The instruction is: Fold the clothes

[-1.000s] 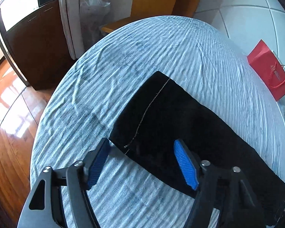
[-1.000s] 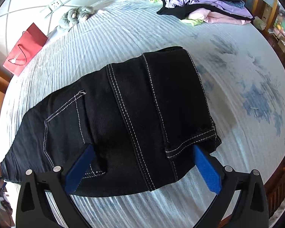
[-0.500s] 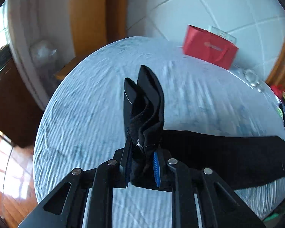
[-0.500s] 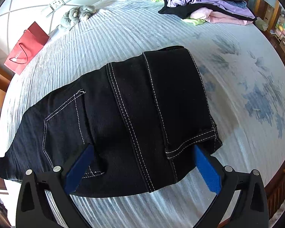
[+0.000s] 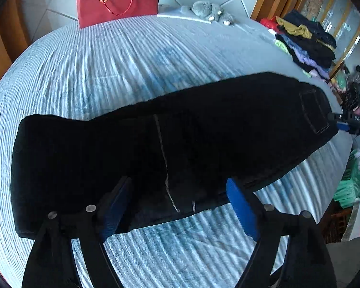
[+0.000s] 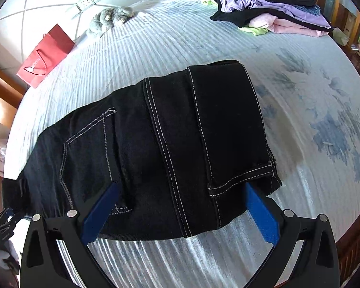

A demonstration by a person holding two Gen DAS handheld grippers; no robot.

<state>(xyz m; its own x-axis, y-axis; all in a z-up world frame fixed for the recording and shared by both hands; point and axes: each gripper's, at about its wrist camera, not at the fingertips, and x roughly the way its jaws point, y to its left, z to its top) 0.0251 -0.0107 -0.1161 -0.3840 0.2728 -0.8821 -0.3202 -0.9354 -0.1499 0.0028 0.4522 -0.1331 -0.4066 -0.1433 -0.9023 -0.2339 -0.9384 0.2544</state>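
Black jeans (image 5: 180,144) with pale stitching lie folded lengthwise across a light blue striped bed cover (image 5: 132,55). In the left wrist view the leg end is folded back over the legs, and a hem edge runs down the middle. My left gripper (image 5: 180,206) is open and empty, its blue pads either side of that folded part, just above it. In the right wrist view the waist and back pocket of the jeans (image 6: 156,148) lie flat. My right gripper (image 6: 180,213) is open and empty at the near edge of the waist end.
A red paper bag (image 5: 118,1) stands against the wall at the bed's far edge, with a grey plush toy (image 5: 210,9) next to it. A pile of mixed clothes (image 6: 271,4) sits at the far right of the bed. Wooden furniture stands beyond the bed.
My left gripper took hold of the leg end, lifted it, carried it over the legs, then opened and let it go. The right gripper has stayed open and still.
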